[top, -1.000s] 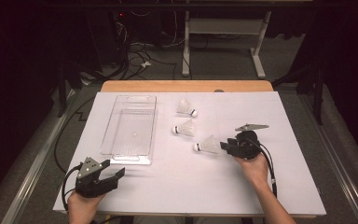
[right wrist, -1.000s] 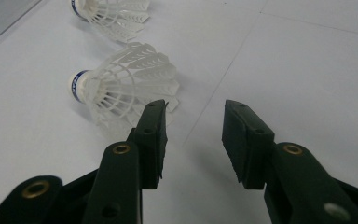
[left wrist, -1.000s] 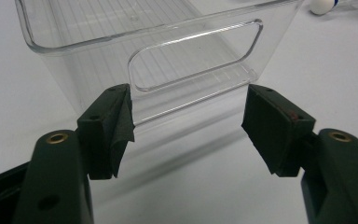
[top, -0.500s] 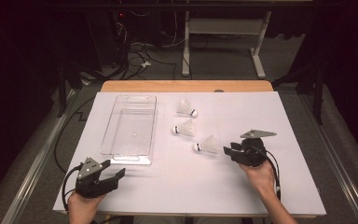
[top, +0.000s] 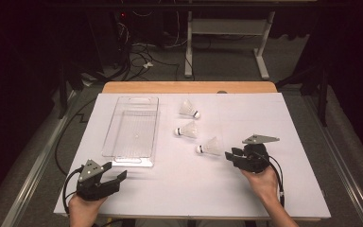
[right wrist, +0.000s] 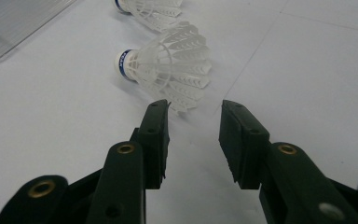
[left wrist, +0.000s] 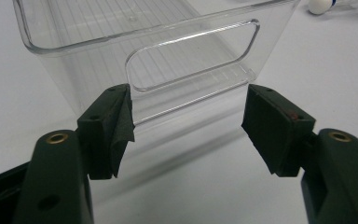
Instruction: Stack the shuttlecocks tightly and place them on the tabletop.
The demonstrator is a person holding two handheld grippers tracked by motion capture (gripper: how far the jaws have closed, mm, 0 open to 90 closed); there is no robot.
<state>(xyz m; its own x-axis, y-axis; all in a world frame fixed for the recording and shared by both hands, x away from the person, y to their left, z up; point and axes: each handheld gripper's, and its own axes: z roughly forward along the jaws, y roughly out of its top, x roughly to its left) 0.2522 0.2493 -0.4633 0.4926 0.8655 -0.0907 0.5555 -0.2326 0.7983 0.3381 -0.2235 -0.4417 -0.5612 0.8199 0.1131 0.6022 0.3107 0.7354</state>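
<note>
Step in hand: reaching for nearest shuttlecock (top: 209,147) with right hand-held gripper (top: 230,156); likely bound for clear tray (top: 131,159).
Right hand-held gripper state: jaws partly apart, just been narrowing a little, nothing between them; shuttlecock skirt just ahead of the tips in the right gripper view (right wrist: 168,65), slightly left of the gap.
Left hand-held gripper (top: 118,178) state: wide, empty, parked low at near left of surface (top: 283,118), facing the tray's near end wall with its handle cutout (left wrist: 191,56).
Target location: on the white surface, right of tray, lying on its side, cork toward the tray, feathers toward the right hand-held gripper.
Other shuttlecocks: middle one (top: 186,130) and far one (top: 189,109), farther back, untouched.
Doing it well: shift left a touch to centre the gap on the skirt; open wider first, since skirt looks broader than present gap; better, grip near the cork band, where it is firmer.
Risk: pushing the light shuttlecock away with one tip; crushing feathers by closing hard.
Tray: empty, upright, no need to steady.
</note>
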